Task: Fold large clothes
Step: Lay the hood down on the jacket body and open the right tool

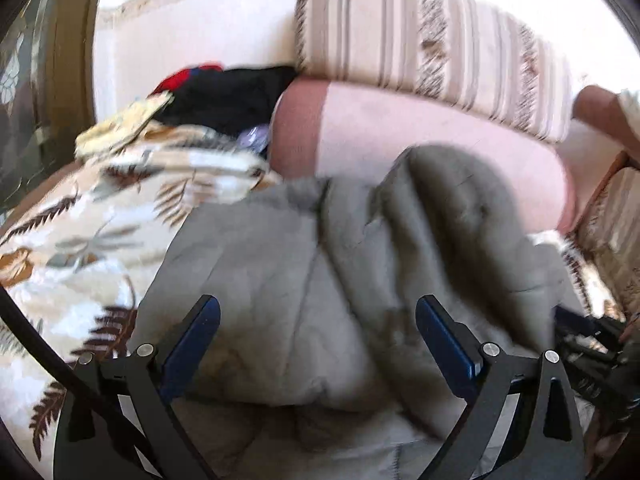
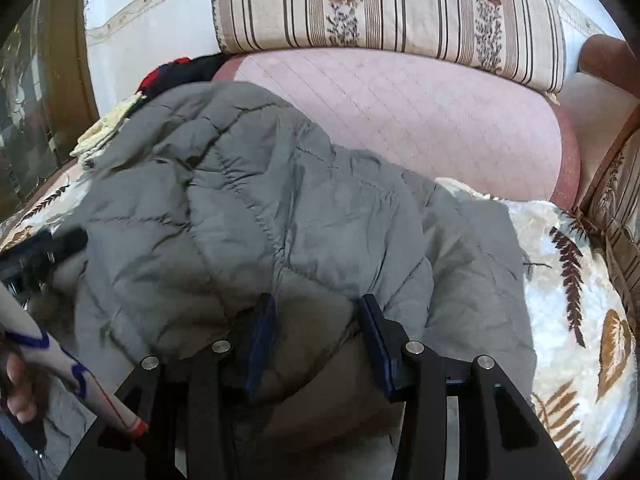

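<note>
Two tongs over one puffy grey quilted jacket (image 2: 256, 208): your left gripper (image 1: 318, 334) gapes wide above its soft bulk, your right gripper (image 2: 316, 332) sits half-parted with a padded fold bulging between the pads, leaf-print cover (image 2: 576, 320) alongside.

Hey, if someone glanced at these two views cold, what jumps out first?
A bulky grey quilted jacket heaped mid-frame on a leaf-print bedspread. Behind it lies a pink bolster under a striped cushion. Both grippers, left and right, sit open just above the jacket.
</note>
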The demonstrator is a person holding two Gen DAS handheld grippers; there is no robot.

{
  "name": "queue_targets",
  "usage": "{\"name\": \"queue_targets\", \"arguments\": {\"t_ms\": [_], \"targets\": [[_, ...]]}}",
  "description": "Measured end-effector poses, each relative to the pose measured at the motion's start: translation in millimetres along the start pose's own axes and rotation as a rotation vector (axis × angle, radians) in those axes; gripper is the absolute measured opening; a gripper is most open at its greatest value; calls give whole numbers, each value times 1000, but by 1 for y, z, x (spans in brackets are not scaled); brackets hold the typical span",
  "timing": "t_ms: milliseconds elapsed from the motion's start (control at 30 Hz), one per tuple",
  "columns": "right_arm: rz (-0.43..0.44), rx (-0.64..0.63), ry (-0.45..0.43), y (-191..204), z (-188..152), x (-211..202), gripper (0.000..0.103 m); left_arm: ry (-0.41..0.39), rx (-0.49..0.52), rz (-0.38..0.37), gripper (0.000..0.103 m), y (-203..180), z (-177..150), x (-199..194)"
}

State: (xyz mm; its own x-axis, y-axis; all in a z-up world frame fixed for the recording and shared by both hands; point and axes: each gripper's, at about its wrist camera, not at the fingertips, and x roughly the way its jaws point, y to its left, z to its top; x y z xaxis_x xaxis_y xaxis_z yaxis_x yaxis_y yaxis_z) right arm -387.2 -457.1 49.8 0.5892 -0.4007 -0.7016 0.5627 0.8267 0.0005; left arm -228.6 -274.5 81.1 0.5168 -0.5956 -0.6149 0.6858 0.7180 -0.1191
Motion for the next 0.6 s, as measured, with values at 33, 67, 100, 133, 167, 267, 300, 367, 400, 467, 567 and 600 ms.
{"name": "queue_targets", "arguments": {"t_ms": [33,67,100,133,167,267,300,367,400,467,567,600], "targets": [[-1,-3,-1,1,0,-6,47,-9,14,-27,98,-5,0,-2],[7,-1,-4,0,-1,-11,47,-7,30,-44,98,-11,-2,-1],[11,0,-8,3,-2,-15,47,5,56,-50,98,-16,-4,1],[13,0,-12,3,-3,-19,47,27,92,-39,98,-23,-7,7],[16,-1,-15,4,-4,-22,47,55,128,-13,98,-28,-11,14],[24,3,-27,5,-5,-31,48,124,171,38,98,-35,-20,32],[26,3,-29,6,-6,-34,48,132,166,38,98,-34,-20,33],[19,-8,-42,6,-6,-43,48,137,151,34,98,-32,-20,34],[22,-12,-56,7,-7,-49,48,140,146,34,98,-31,-21,34],[30,-14,-90,7,-10,-57,48,141,147,41,98,-30,-24,35],[18,-20,-48,5,-21,-44,48,137,160,54,99,-32,-27,35],[26,-13,-30,4,-24,-39,48,136,163,56,99,-33,-28,35]]}}
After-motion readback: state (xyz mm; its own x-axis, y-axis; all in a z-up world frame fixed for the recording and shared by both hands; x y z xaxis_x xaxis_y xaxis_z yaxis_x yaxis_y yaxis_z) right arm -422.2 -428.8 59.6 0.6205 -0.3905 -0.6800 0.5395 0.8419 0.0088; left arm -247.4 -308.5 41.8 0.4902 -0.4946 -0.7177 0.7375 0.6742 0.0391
